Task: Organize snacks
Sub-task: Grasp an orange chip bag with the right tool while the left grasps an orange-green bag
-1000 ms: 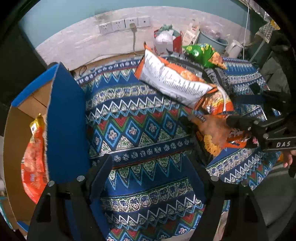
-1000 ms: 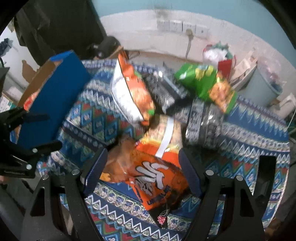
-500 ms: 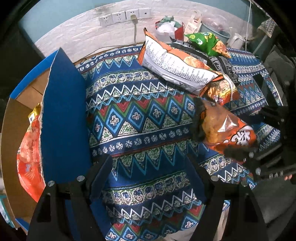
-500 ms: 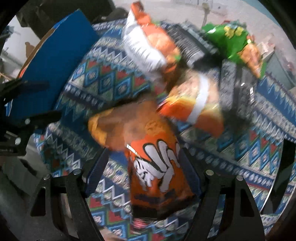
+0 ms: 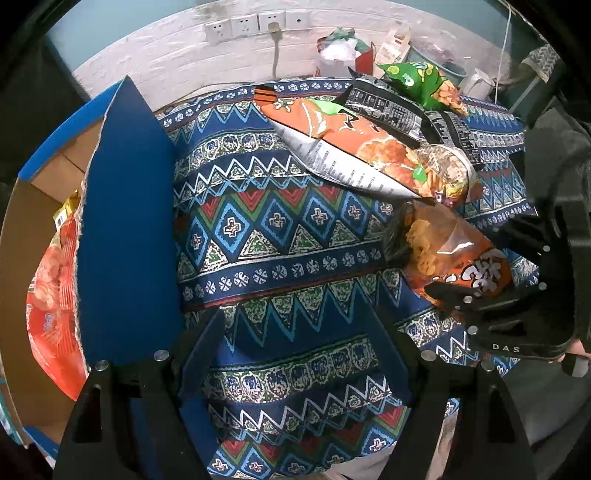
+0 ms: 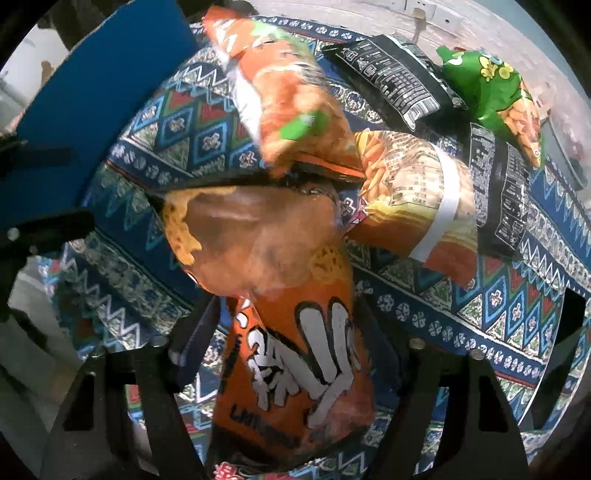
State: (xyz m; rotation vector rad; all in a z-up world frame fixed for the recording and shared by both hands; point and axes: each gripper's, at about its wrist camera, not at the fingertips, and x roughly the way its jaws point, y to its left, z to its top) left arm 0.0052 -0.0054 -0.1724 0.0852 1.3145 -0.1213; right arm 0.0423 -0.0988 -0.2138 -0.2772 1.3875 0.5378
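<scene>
My right gripper is shut on an orange snack bag with white lettering and holds it above the patterned cloth; it also shows in the left wrist view. My left gripper is open and empty over the cloth, beside the blue cardboard box, which holds a red snack bag. On the cloth lie an orange-and-white bag, black packets, a green bag and a noodle-print bag.
The table wears a blue patterned cloth. A white wall with sockets is behind it. A red gift bag, a tub and a white kettle stand at the back right.
My right gripper has closed on the orange bag and lifted it toward the left, nearer the camera. The orange-and-white bag has turned over. The left gripper has stayed open in place.
</scene>
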